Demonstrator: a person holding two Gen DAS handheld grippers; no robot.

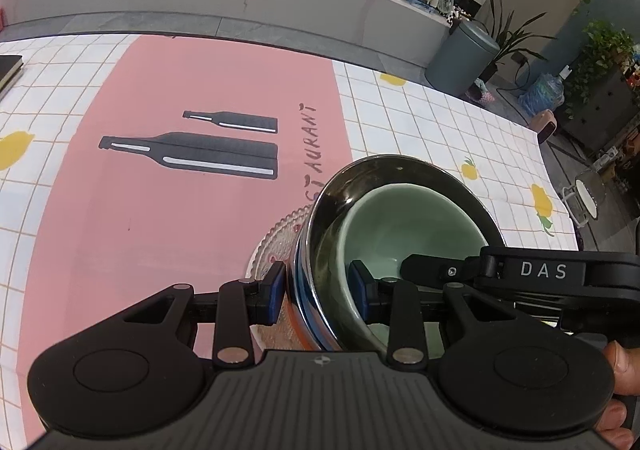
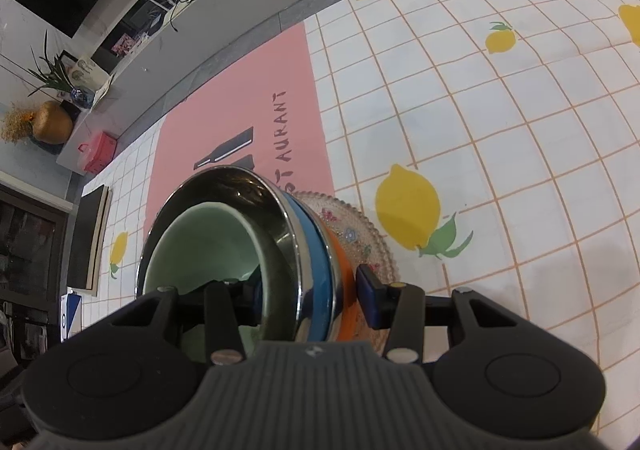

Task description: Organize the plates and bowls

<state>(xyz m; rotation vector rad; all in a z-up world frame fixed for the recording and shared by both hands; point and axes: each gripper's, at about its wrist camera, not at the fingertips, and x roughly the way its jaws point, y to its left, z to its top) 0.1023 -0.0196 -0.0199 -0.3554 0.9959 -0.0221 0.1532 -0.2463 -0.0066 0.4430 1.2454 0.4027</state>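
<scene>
Both sets of jaws are clamped on opposite walls of the nested stack of bowls, left gripper and right gripper sharing its weight, probably to keep it level. The stack sits over a glass plate at the pink mat's corner on the table.

Bright, even indoor light, soft shadows, sharp centres, strong fisheye bending with dark vignetted corners.

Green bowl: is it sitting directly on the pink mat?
No, the green bowl is nested inside the steel bowl, above the pink mat.
</scene>
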